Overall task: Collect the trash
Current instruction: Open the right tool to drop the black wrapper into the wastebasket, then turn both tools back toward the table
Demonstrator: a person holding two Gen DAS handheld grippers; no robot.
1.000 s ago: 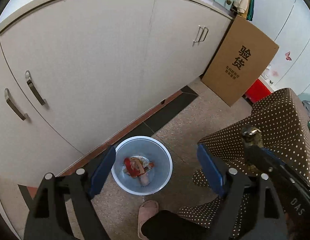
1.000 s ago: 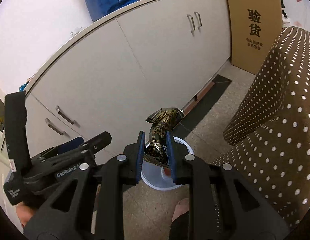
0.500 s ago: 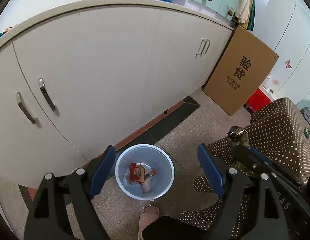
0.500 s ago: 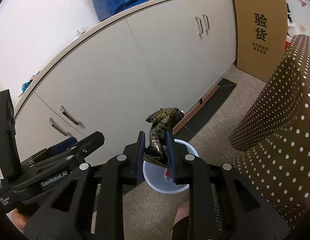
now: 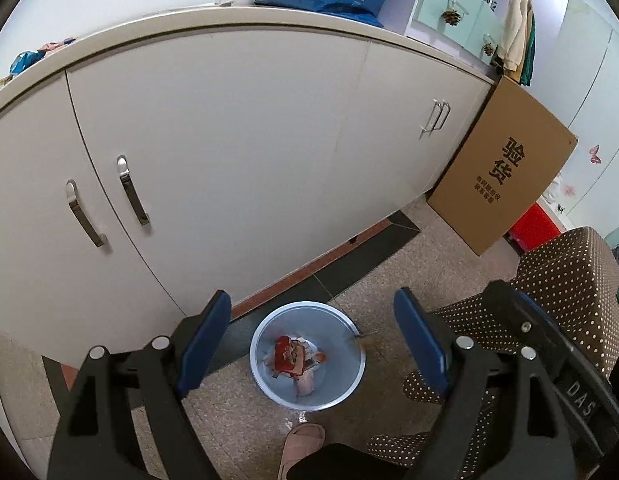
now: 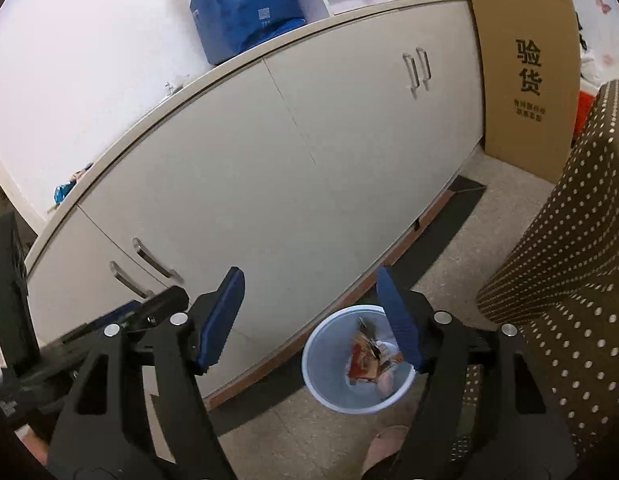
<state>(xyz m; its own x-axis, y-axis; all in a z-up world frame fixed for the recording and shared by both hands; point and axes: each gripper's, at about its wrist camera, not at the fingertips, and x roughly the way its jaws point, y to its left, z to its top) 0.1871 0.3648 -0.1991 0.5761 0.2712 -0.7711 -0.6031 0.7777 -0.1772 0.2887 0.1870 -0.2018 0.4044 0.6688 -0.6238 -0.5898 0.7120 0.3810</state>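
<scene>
- Left wrist view: the left tongs [image 5: 311,340] hang with jaws wide apart and nothing between them, tipped down at the floor. The pale blue bin [image 5: 341,394] sits straight beyond them, framed in the gap, so this hand looks parked over the drop spot, not working.
- Inside the bin lie the red wrappers [image 5: 287,359] and other scraps. The pink slipper [image 5: 301,442] sits on the near side of the bin, below the tongs.
- The white cabinet [image 5: 229,152] stands just behind the bin, which is tucked at its foot.
- Right wrist view: the right tongs [image 6: 309,316] have just been opening and now stand apart and empty. A blurred dark wrapper [image 6: 367,330] shows inside the bin's mouth [image 6: 321,384], below the right-hand blue pad; I'd judge it let go there to fall in.
- The dotted brown cloth [image 6: 569,280] hangs to the right of these tongs.
</scene>
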